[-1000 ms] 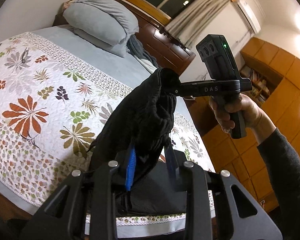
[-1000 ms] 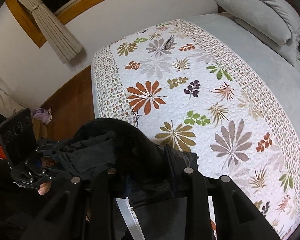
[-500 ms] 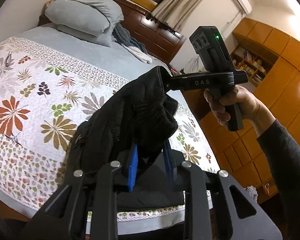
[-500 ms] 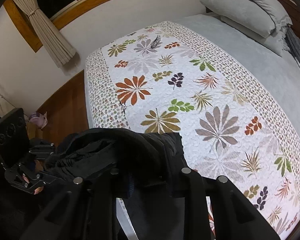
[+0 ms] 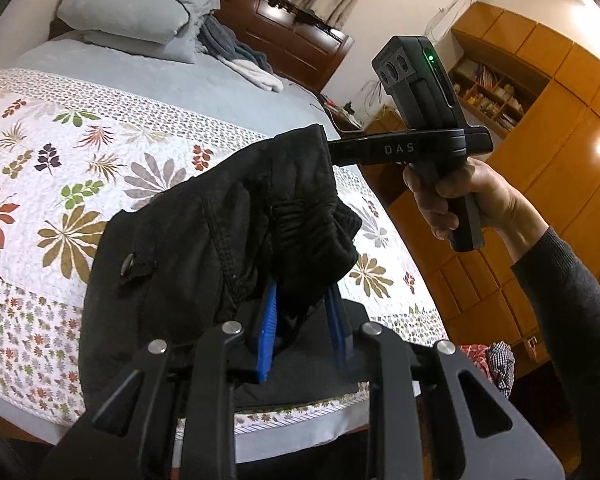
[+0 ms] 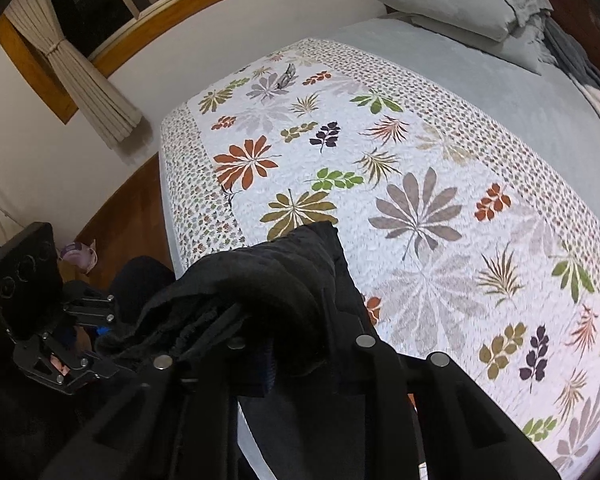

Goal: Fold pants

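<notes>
The black pants (image 5: 204, 240) hang bunched in the air over the near edge of the bed, waistband up. My left gripper (image 5: 300, 300) is shut on the waistband between its blue pads (image 5: 269, 320). My right gripper (image 5: 328, 148) is shut on the other end of the waistband; its fingertips are hidden in the cloth. In the right wrist view the pants (image 6: 268, 292) drape over my right gripper (image 6: 296, 344) and hide its fingers. The left gripper (image 6: 96, 352) shows at the lower left, gripping the same cloth.
The bed has a floral quilt (image 6: 420, 208) and a grey sheet (image 5: 172, 80). Grey pillows (image 5: 140, 0) and loose clothes (image 5: 236, 52) lie by the wooden headboard. Wooden cabinets (image 5: 540, 152) stand to the right. A checked cloth (image 5: 496, 364) lies on the floor.
Both grippers have carried the pants to the right along the bed's near edge and spread slightly apart. The pants hang more open, with a back pocket button showing.
</notes>
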A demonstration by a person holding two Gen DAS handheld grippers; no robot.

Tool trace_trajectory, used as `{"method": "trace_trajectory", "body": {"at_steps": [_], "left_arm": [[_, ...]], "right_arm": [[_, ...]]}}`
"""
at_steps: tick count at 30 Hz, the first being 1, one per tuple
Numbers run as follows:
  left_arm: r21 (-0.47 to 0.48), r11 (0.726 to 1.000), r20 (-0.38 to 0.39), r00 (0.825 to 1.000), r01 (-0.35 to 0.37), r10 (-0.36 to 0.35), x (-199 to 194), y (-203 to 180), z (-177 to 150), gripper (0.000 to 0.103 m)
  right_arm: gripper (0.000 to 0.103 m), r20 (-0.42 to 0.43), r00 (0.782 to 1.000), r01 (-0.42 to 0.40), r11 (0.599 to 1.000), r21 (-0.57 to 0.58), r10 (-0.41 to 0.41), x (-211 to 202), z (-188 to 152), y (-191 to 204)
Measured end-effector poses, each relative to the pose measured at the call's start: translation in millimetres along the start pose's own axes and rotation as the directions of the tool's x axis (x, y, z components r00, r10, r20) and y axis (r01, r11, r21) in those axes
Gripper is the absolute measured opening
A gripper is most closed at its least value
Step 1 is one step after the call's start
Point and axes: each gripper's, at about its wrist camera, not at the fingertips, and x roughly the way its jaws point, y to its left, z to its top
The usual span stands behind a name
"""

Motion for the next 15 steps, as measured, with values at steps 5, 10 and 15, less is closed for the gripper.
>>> {"method": "trace_trajectory", "body": {"at_steps": [5,10,15], "left_arm": [[0.014,1.0,-0.025,1.0,0.006,-0.006,11,-8,-5,0.022],[0.037,0.999,-0.066,0.998,0.018,-0.016,30,-21,-13,0.022],[0.06,0.998,-0.126,0.992,0.038,-0.03,57,-35,-26,0.022]], "right_arm": [[0.019,0.012,1.0,-0.008,1.0,0.023,0.007,-5,-17,-10],[0.018,0.035,0.999,-0.016,0.999,0.052,0.014,-13,-39,-19],[0.018,0.05,0.999,-0.024,0.994,0.103,0.019,-16,-75,-40]]}}
